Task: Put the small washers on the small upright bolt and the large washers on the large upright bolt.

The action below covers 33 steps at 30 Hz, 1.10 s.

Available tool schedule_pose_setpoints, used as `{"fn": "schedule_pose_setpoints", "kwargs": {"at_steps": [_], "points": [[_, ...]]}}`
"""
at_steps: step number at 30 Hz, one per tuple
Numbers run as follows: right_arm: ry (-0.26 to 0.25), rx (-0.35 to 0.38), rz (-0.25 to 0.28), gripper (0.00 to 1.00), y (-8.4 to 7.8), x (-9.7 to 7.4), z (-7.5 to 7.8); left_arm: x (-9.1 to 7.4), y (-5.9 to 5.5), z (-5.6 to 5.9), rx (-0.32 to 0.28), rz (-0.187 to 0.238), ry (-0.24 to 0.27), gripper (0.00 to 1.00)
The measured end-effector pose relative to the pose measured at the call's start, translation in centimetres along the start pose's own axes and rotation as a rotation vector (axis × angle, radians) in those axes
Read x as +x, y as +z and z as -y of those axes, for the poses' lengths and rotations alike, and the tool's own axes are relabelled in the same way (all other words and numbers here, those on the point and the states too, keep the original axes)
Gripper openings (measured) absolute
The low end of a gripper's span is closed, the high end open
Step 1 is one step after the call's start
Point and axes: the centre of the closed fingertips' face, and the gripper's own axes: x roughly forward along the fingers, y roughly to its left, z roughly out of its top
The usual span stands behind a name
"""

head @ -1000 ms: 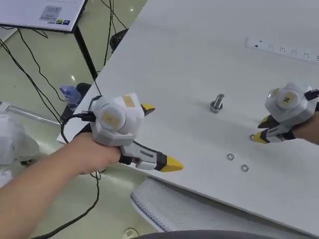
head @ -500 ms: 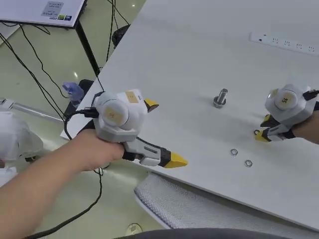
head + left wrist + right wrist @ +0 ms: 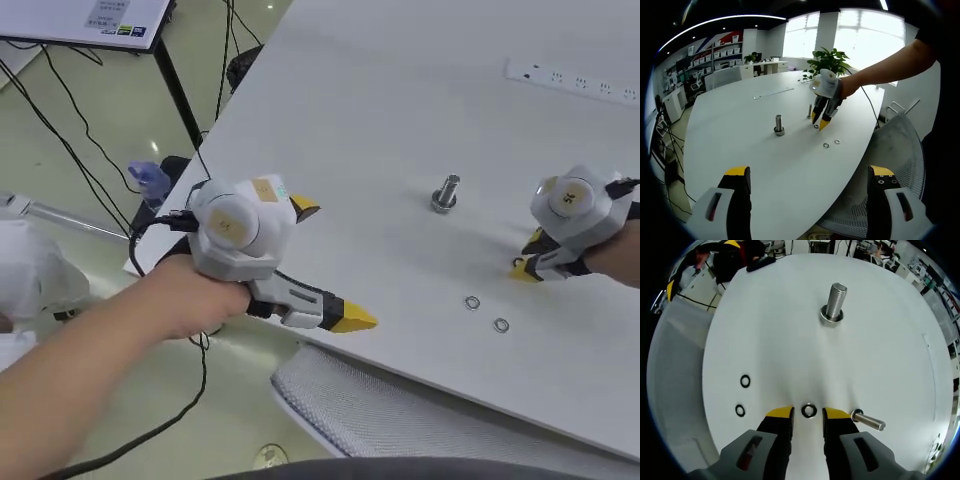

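Observation:
The large upright bolt [image 3: 446, 193] [image 3: 834, 302] [image 3: 778, 125] stands mid-table with a ring at its base. A small bolt [image 3: 867, 421] [image 3: 810, 111] stands just right of my right gripper [image 3: 809, 413] [image 3: 524, 255]. That gripper is down at the tabletop and open a little, with a washer [image 3: 809, 410] lying flat between its fingertips. Two small washers [image 3: 472, 302] [image 3: 501, 324] [image 3: 745, 381] [image 3: 740, 410] lie nearer the table's front edge. My left gripper [image 3: 330, 264] [image 3: 809, 172] hovers over the near-left table edge, wide open with nothing in it.
A white power strip [image 3: 570, 80] lies at the far right of the white table [image 3: 380, 110]. A grey mesh chair [image 3: 340, 400] sits under the near edge. Cables and a desk leg [image 3: 175, 95] are on the floor to the left.
The head view has shifted slightly. Both grippers stay about where they were, and the washers have not moved.

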Motion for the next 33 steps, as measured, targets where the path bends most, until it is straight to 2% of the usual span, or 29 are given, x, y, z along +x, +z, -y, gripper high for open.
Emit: {"fn": "schedule_pose_setpoints", "kwargs": {"at_steps": [5,15,18,20,26,33], "points": [[-0.003,-0.006,-0.015,0.17,-0.21,-0.02,0.07,0.02,-0.02,0.19,0.001,0.001,-0.004,0.96],[-0.021,0.031,-0.018,0.14,-0.17,0.01,0.22,-0.20,-0.07,0.26,0.004,-0.001,-0.001,0.95],[-0.032,0.012,-0.035,0.14,-0.18,0.06,0.08,-0.20,-0.15,0.43,0.002,-0.004,-0.003,0.95],[-0.032,0.029,-0.042,0.14,-0.22,0.04,0.21,-0.18,-0.15,0.58,0.005,-0.006,-0.005,0.94],[-0.034,0.058,-0.024,0.13,-0.37,-0.03,0.30,-0.24,0.07,0.64,0.008,-0.001,-0.005,0.94],[-0.024,0.101,-0.007,0.13,-0.77,-0.63,-0.30,-0.39,0.12,0.40,0.010,0.002,0.002,0.94]]}}
